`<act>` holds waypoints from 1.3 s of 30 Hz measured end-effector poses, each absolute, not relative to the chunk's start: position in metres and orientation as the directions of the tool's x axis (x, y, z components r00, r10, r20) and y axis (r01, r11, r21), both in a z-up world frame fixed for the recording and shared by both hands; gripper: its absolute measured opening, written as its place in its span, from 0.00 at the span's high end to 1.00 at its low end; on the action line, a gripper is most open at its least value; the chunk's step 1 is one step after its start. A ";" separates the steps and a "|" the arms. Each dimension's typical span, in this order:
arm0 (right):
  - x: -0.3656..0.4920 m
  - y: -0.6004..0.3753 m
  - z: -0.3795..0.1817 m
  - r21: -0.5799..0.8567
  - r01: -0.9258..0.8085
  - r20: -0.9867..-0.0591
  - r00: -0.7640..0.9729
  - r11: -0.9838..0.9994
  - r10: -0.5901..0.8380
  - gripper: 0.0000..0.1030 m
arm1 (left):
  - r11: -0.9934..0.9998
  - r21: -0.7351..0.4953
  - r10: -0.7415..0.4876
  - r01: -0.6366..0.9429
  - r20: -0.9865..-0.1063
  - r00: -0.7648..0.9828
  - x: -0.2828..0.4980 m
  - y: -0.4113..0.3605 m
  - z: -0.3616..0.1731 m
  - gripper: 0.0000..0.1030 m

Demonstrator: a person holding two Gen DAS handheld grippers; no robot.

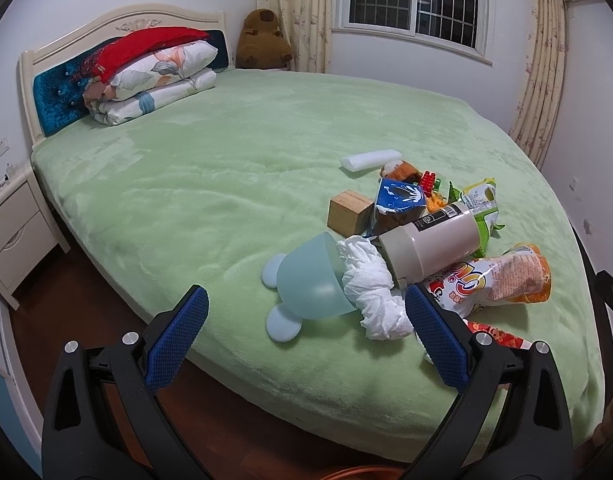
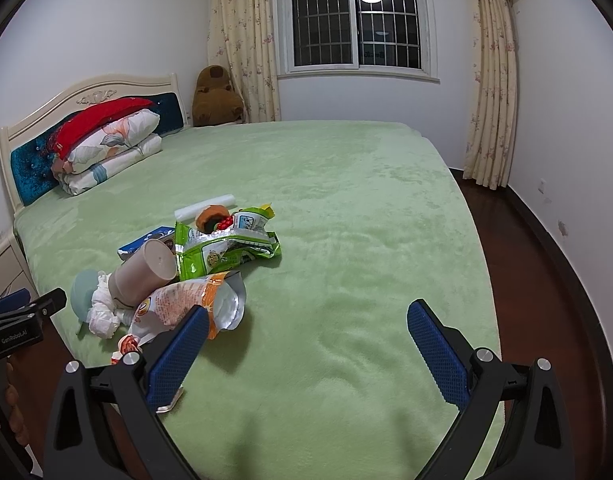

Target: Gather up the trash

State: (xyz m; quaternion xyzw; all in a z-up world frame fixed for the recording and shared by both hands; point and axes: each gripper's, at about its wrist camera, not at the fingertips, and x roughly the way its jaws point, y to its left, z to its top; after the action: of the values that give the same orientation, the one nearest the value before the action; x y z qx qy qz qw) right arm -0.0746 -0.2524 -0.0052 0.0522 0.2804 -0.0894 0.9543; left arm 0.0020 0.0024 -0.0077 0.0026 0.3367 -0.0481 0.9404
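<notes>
Green bedding (image 2: 346, 240) covers a bedroom bed where the trash pile lies uncollected; by the look of it, the job is not yet begun. Nearest, the left gripper (image 1: 306, 332) and right gripper (image 2: 306, 344) hang wide apart, empty. Beyond them lie crumpled tissue (image 1: 370, 288), an orange bag (image 2: 186, 304), a bottle (image 1: 430, 240) and green wrappers (image 2: 226, 248). No bin shows.

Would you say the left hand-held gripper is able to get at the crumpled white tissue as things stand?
Probably yes: the left hand-held gripper is open, and the tissue lies exposed just ahead, though the cup and bottle touch it.
</notes>
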 end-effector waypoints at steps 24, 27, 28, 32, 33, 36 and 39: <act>-0.074 -0.236 -0.008 0.099 0.017 -0.551 0.833 0.995 0.041 0.05 | 0.996 -0.044 -0.084 0.072 -0.637 0.766 0.004 0.009 -0.008 0.07; -0.075 -0.213 -0.014 0.100 -0.114 -0.566 0.810 0.988 0.151 0.05 | 0.996 -0.071 -0.091 0.059 -0.635 0.767 0.006 0.015 -0.007 0.07; -0.075 -0.204 -0.017 0.083 -0.145 -0.573 0.802 0.986 0.167 0.05 | 0.996 -0.073 -0.085 0.050 -0.635 0.767 0.007 0.017 -0.007 0.07; -0.073 -0.174 -0.029 0.044 -0.235 -0.605 0.767 0.971 0.213 0.05 | 0.994 -0.096 -0.100 0.051 -0.633 0.768 0.009 0.025 -0.006 0.07; -0.072 -0.167 -0.031 0.033 -0.247 -0.612 0.761 0.969 0.215 0.05 | 0.994 -0.102 -0.102 0.048 -0.634 0.767 0.009 0.027 -0.006 0.07; -0.067 -0.147 -0.039 -0.011 -0.270 -0.642 0.740 0.963 0.200 0.05 | 0.993 -0.115 -0.103 0.037 -0.638 0.763 0.011 0.032 -0.006 0.07; -0.058 -0.138 -0.047 -0.032 -0.274 -0.667 0.722 0.961 0.183 0.05 | 0.991 -0.131 -0.105 0.027 -0.640 0.761 0.012 0.040 -0.006 0.07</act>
State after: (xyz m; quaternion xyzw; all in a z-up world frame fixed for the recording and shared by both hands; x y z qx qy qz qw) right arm -0.0583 -0.1376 -0.0473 -0.0645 0.3518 0.1236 0.9256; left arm 0.0121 0.0398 -0.0060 -0.0570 0.3436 -0.0352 0.9367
